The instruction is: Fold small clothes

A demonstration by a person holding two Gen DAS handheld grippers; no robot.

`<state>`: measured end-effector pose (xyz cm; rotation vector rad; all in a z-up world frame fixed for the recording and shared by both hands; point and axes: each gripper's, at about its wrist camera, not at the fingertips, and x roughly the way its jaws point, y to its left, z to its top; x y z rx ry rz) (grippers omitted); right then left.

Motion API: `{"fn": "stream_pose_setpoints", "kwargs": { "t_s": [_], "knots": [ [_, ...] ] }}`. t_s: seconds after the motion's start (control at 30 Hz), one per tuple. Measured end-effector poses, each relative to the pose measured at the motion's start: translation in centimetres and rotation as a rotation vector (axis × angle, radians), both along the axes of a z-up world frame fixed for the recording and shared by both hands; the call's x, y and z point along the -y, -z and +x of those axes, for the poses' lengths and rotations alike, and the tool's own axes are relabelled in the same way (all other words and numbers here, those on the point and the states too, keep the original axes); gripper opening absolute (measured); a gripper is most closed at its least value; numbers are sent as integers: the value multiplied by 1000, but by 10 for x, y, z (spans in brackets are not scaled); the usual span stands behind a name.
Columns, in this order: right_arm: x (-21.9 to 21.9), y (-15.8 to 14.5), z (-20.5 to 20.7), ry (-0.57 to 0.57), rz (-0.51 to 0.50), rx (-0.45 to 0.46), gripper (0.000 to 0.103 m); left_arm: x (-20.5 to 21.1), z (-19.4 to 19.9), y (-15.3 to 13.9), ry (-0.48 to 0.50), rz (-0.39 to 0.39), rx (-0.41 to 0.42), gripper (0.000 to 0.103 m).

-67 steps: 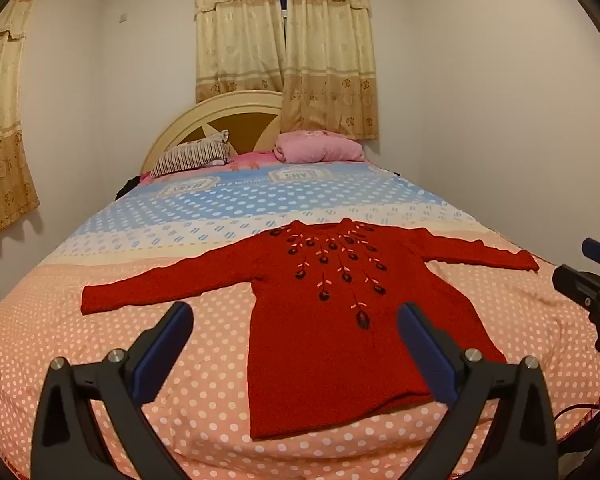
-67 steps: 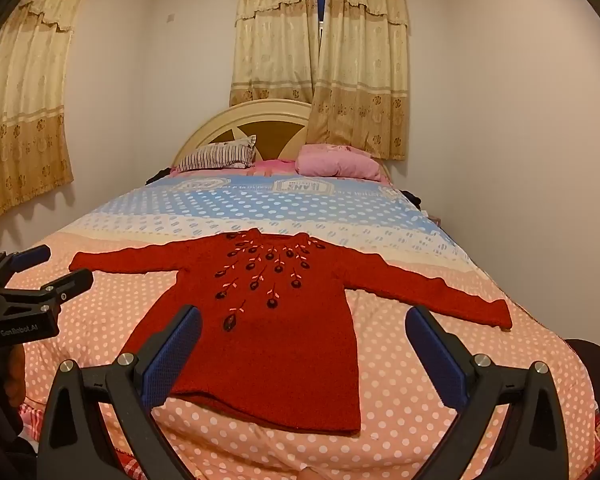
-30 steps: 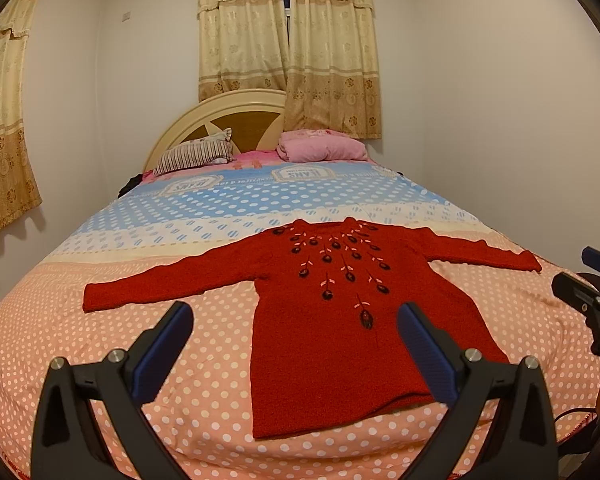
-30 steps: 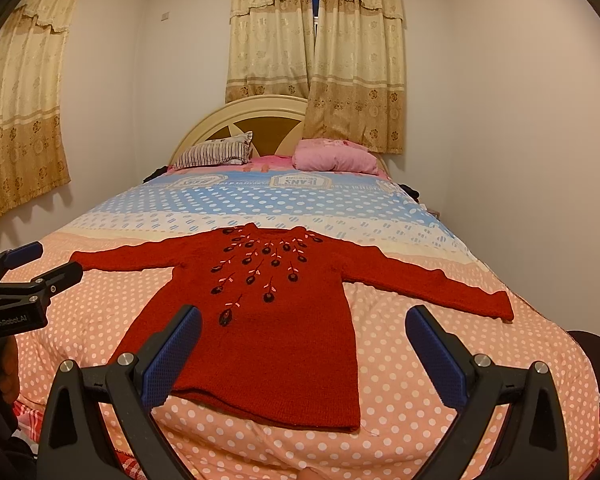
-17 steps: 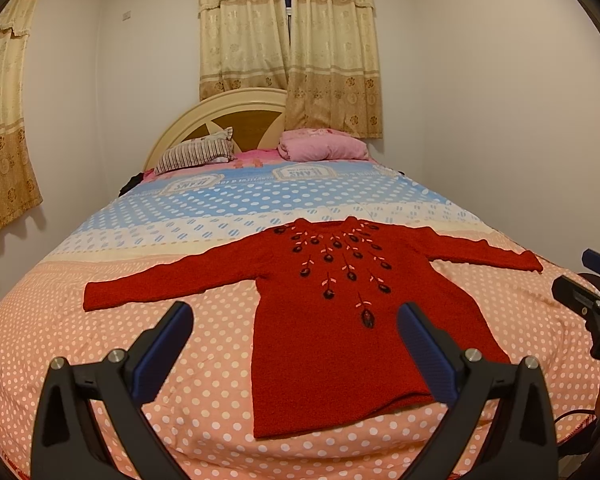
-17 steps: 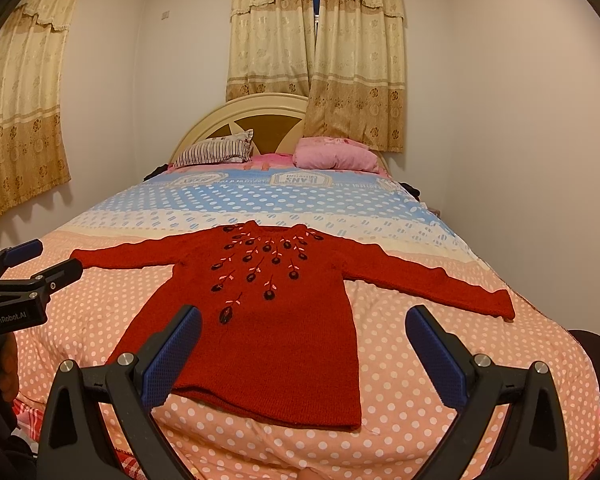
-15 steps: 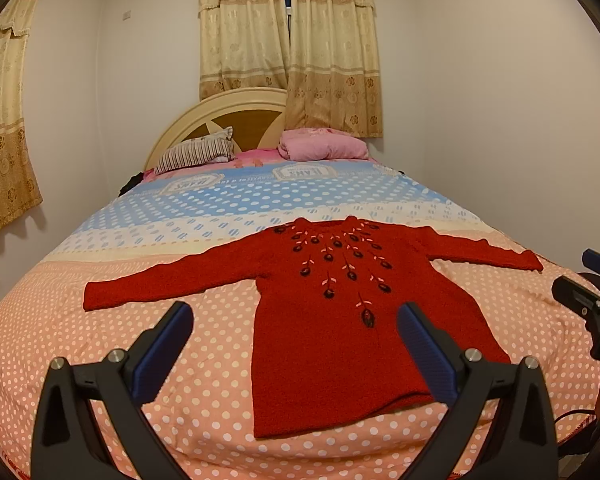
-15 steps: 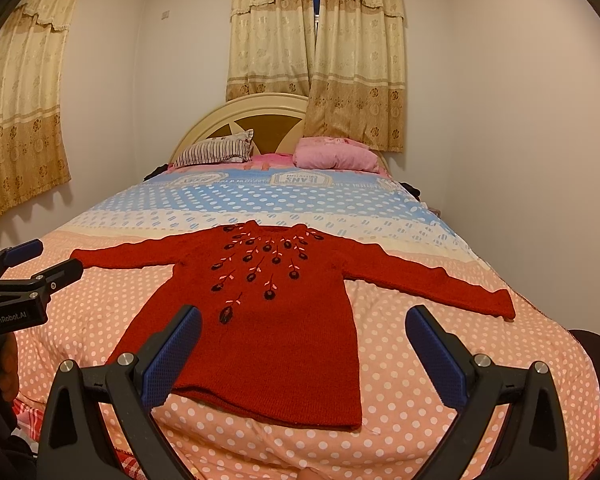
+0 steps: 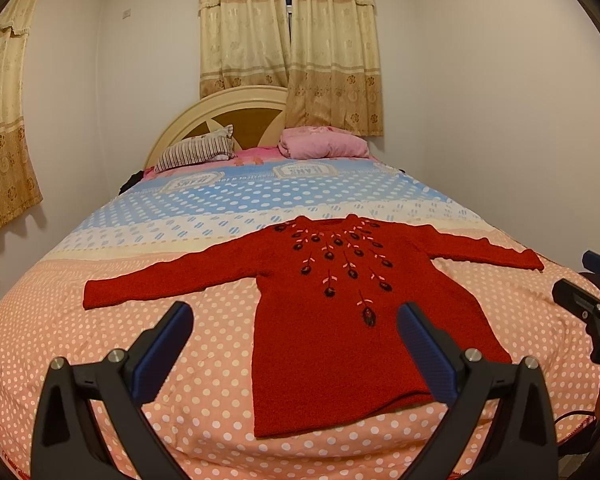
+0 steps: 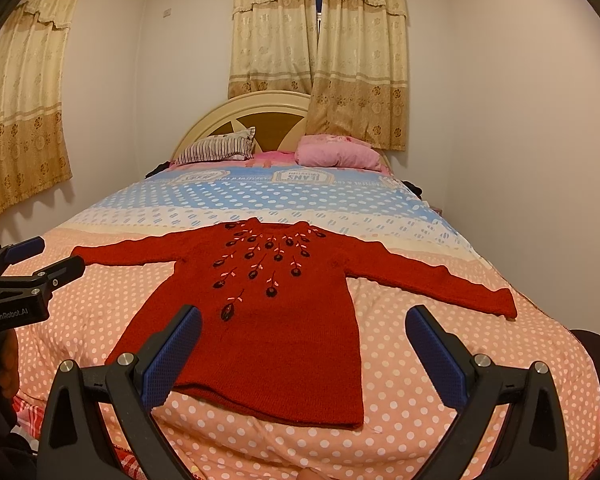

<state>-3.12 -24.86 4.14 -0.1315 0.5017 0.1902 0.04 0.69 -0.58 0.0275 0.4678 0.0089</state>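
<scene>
A small red knitted sweater (image 9: 352, 320) with dark embroidered flowers lies flat, face up, on the bed with both sleeves spread out; it also shows in the right wrist view (image 10: 268, 312). Its hem is near the foot edge of the bed. My left gripper (image 9: 294, 332) is open and empty, held above the foot of the bed in front of the hem's left part. My right gripper (image 10: 304, 336) is open and empty, in front of the hem's right part. Each gripper also shows at the edge of the other's view.
The bed (image 9: 60, 320) has a pink polka-dot cover near me and blue farther back. A striped pillow (image 9: 196, 152) and a pink pillow (image 9: 324, 146) lie at the headboard (image 9: 220, 108). Walls stand close on both sides, with curtains (image 9: 288, 40) behind.
Both grippers have barely shifted, with a slight drift of the views. The sweater has not moved and both grippers stay open.
</scene>
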Motion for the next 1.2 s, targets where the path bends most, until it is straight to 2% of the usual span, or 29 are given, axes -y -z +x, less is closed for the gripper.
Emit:
{"fn": "stream_pose_setpoints", "kwargs": {
  "t_s": [0.43, 0.83, 1.03, 1.2],
  "knots": [
    [-1, 1, 0, 1, 2, -1, 102, 0, 1, -1, 1, 0, -2, 103],
    [1, 12, 6, 18, 1, 12, 102, -6, 8, 14, -3, 4, -29, 103],
    [20, 26, 34, 15, 52, -43, 102, -14, 27, 26, 11, -4, -69, 103],
    [56, 46, 75, 71, 128, -131, 102, -21, 56, 38, 8, -5, -118, 103]
  ]
}}
